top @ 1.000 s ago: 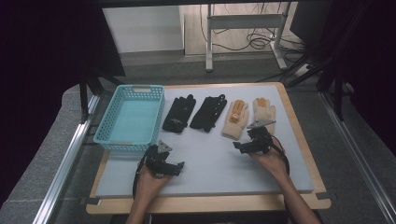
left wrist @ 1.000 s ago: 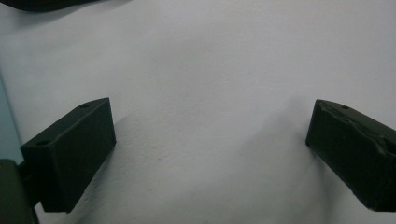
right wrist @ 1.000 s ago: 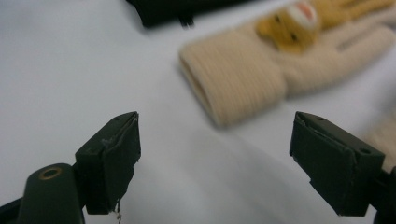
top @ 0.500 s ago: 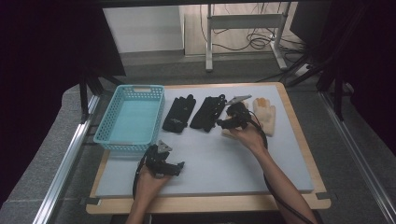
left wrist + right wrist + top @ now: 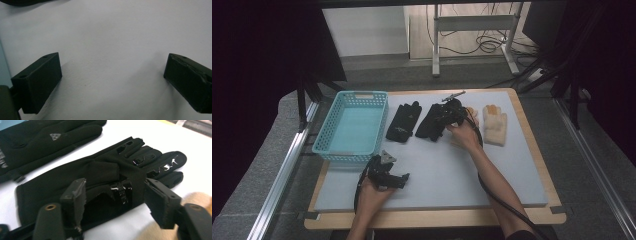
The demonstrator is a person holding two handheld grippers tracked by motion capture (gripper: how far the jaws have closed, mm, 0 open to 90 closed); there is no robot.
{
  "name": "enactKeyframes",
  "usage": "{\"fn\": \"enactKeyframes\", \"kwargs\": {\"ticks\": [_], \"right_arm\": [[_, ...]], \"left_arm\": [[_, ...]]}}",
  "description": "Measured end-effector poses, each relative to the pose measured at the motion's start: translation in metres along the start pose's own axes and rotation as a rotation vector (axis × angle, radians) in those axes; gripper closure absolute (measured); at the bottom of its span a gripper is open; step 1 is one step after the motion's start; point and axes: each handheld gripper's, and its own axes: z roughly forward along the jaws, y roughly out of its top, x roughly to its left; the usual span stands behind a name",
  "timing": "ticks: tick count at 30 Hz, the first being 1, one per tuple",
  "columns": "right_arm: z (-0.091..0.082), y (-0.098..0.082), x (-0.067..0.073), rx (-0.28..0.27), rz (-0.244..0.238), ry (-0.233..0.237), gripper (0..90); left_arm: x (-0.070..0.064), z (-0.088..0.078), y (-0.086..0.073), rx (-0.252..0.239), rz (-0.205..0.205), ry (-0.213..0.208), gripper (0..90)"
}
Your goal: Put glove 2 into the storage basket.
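While over the surface (image 5: pixel 492 165), right gripper (image 5: pixel 117 195) straddling black glove (image 5: pixel 105 177) beside basket (image 5: pixel 351 127), jaws just reopening, pads not pressing; left gripper (image 5: pixel 112 77) wide open, empty.

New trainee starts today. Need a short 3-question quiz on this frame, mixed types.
1. True or false: the blue basket has a glove in it.
2. Multiple choice: the right tongs are over which thing? A) the tan glove B) the black glove nearer the tan ones C) the basket
3. Short answer: what lies between the jaws of the left tongs?

Key
1. False. The basket holds nothing; all the gloves lie on the grey mat.
2. B. The jaws straddle the black glove, apparently around a raised fold; whether the pads press is unclear.
3. Nothing but bare mat; the jaws stand wide apart.
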Motion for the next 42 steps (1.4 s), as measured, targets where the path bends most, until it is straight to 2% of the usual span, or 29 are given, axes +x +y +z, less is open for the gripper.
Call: {"fn": "enactKeyframes", "kwargs": {"ticks": [2,5,6,7,8,9,10,15,17,22,25,28,30,38,39,40,42], "right_arm": [[0.007,0.002,0.0,0.01,0.007,0.008,29.2],[0.019,0.005,0.004,0.058,-0.015,-0.015,28.9],[0.019,0.005,0.004,0.058,-0.015,-0.015,28.9],[0.026,0.006,0.006,0.104,-0.046,-0.047,33.6],[0.027,0.007,0.006,0.111,-0.03,-0.026,42.1],[0.028,0.008,0.005,0.116,-0.006,-0.001,45.4],[0.028,0.008,0.004,0.119,0.004,0.001,49.0],[0.026,0.007,0.008,0.118,0.022,0.048,79.0],[0.026,0.006,0.01,0.121,0.006,0.043,82.7],[0.02,0.007,0.013,0.114,-0.037,0.026,84.1],[0.009,0.008,0.013,0.091,-0.055,0.036,84.2],[-0.006,0.01,0.014,0.065,-0.056,0.069,84.2],[-0.017,0.011,0.017,0.051,-0.077,0.085,84.2],[-0.072,0.007,0.039,-0.003,-0.171,0.138,84.1],[-0.072,0.007,0.039,-0.003,-0.171,0.138,84.1],[-0.085,0.003,0.046,-0.01,-0.193,0.153,84.2],[-0.098,-0.003,0.054,-0.01,-0.216,0.174,84.1]], "left_arm": [[0.0,0.0,0.0,0.0,0.0,0.0,2.0],[0.0,0.0,0.0,0.0,0.001,0.0,2.0],[0.0,0.0,0.0,0.0,0.001,0.0,2.0],[0.0,0.0,0.0,0.0,0.001,0.0,2.0],[0.0,0.0,0.0,0.0,0.0,0.0,2.0],[0.0,0.0,0.0,0.0,0.001,0.0,2.0],[0.0,0.0,0.0,0.0,0.0,0.0,2.0],[0.0,0.0,0.0,0.0,0.0,0.0,2.0],[0.0,0.0,0.0,0.0,0.001,0.0,2.0],[0.0,0.0,0.0,0.0,0.0,-0.001,2.1],[0.0,0.0,0.0,0.0,-0.002,-0.002,2.0],[0.0,0.0,0.0,0.0,-0.001,-0.001,2.0],[0.0,0.0,0.0,0.001,0.0,-0.001,2.1],[0.0,0.0,0.0,-0.002,0.0,-0.001,2.1],[0.0,0.0,0.0,-0.002,0.0,-0.001,2.1],[0.0,0.0,0.0,-0.002,0.0,-0.001,2.1],[0.0,0.0,0.0,0.0,0.0,0.0,2.1]]}}
